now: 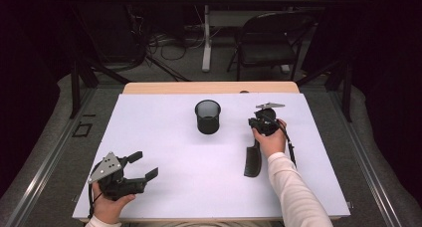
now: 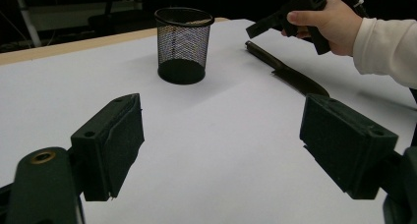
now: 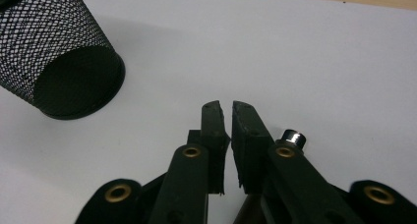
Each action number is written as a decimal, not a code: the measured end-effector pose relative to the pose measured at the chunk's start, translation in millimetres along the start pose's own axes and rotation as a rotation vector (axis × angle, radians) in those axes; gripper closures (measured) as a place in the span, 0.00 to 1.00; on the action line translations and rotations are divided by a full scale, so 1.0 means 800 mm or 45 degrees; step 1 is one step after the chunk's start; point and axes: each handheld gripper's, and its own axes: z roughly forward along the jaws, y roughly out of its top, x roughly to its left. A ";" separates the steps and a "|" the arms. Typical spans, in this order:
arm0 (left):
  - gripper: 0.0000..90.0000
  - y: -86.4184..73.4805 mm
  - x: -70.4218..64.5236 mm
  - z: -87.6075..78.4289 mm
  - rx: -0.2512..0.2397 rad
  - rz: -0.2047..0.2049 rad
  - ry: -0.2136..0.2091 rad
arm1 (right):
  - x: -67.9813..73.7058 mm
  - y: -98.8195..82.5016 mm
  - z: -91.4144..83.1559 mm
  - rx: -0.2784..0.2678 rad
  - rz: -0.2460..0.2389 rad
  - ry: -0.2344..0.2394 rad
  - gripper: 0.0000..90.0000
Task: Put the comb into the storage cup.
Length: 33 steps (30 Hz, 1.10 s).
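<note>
A white sheet is covering the table (image 1: 164, 137). The comb (image 1: 253, 160) is lying lengthwise, twelve to six, its handle tip under the right gripper (image 1: 262, 121), whose jaws are nearly closed, seemingly clamping it; the cup (image 1: 207, 116) is standing at nine o'clock.

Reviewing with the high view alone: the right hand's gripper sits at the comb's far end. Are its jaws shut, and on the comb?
Observer: Shut. In the right gripper view, the right gripper shows only a sliver between its pads, with nothing visible between the tips.
Operator: Where's the comb's end, then?
Observer: A shiny metal tip, apparently the end of the comb, pokes out beside one jaw. I cannot tell whether the handle is pinched lower down.
</note>
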 end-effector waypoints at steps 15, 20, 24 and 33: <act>0.19 -0.001 0.001 0.001 0.013 -0.005 0.000 | -0.002 -0.009 0.017 0.085 -0.029 -0.031 1.00; 0.19 -0.002 0.001 0.002 0.009 -0.007 -0.003 | -0.004 -0.011 0.019 0.112 -0.018 -0.039 1.00; 0.19 -0.002 0.001 0.002 0.011 -0.006 -0.002 | -0.005 -0.013 0.021 0.122 -0.019 -0.043 1.00; 0.19 -0.002 0.002 0.002 0.016 -0.009 0.001 | -0.009 -0.014 0.024 0.141 -0.016 -0.057 1.00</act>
